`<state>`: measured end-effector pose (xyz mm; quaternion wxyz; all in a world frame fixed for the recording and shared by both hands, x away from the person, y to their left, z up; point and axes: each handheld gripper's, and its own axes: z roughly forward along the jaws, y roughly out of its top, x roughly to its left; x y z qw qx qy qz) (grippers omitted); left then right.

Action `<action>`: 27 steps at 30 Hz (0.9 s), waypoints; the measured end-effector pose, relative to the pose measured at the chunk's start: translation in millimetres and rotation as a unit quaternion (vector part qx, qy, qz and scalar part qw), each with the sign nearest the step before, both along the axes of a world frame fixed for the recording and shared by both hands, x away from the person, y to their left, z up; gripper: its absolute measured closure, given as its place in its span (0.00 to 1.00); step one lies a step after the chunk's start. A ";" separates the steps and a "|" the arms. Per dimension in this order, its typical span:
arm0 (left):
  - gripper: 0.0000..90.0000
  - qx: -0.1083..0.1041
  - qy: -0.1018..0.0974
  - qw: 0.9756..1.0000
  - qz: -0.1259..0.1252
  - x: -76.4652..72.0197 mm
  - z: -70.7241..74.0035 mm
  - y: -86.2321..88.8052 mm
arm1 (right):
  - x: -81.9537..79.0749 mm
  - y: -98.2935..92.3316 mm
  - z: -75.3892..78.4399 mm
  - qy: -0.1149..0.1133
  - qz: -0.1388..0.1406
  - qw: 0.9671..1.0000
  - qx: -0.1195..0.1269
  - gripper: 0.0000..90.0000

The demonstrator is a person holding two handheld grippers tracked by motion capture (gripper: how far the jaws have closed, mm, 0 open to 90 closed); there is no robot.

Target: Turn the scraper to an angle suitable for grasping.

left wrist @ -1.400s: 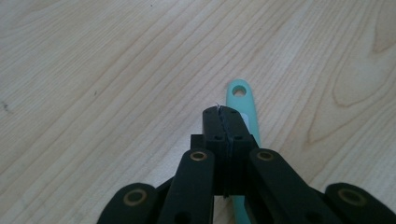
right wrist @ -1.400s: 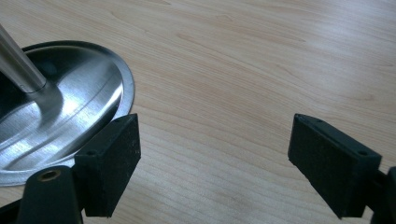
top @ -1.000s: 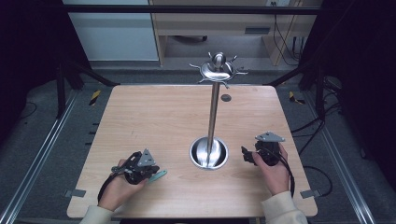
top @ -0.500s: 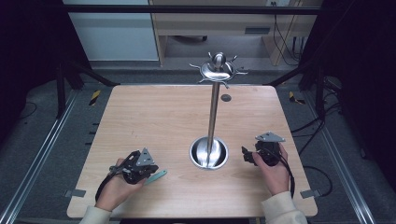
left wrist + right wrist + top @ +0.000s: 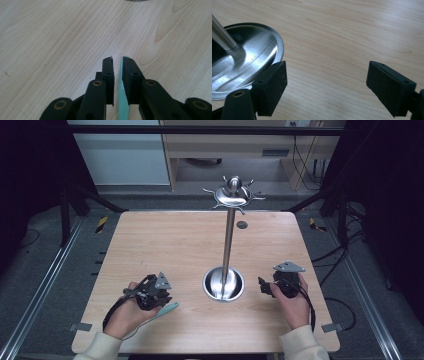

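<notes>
A slim teal utensil-like piece (image 5: 170, 309) lies on the wooden table (image 5: 165, 245) at the front left. My left gripper (image 5: 161, 301) is over its near end. In the left gripper view the teal piece (image 5: 122, 92) runs between the jaws, against the right pad (image 5: 130, 82), with a narrow gap to the left one. These jaws have just been opening, so my left gripper (image 5: 117, 60) is slightly open. My right gripper (image 5: 263, 288) rests near the front right, and in its own view my right gripper (image 5: 327, 90) is wide open with nothing between its jaws.
A tall metal stand (image 5: 229, 240) rises from a round shiny base (image 5: 223, 284) between the two hands, with a hooked crown (image 5: 232, 195) on top. The base (image 5: 244, 65) lies just left of my right jaws. A small dark disc (image 5: 242, 225) sits near the table's far edge.
The left hand has risen a little and its jaws have parted slightly around the teal piece, which stays on the table. The right hand has not moved.
</notes>
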<state>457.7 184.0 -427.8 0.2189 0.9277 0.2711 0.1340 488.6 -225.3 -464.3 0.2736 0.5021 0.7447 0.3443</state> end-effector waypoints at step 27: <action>0.67 0.060 0.105 0.992 -0.017 8.6 -23.9 -8.8 | 1.0 0.0 -0.3 0.003 0.003 1.000 -0.001 0.19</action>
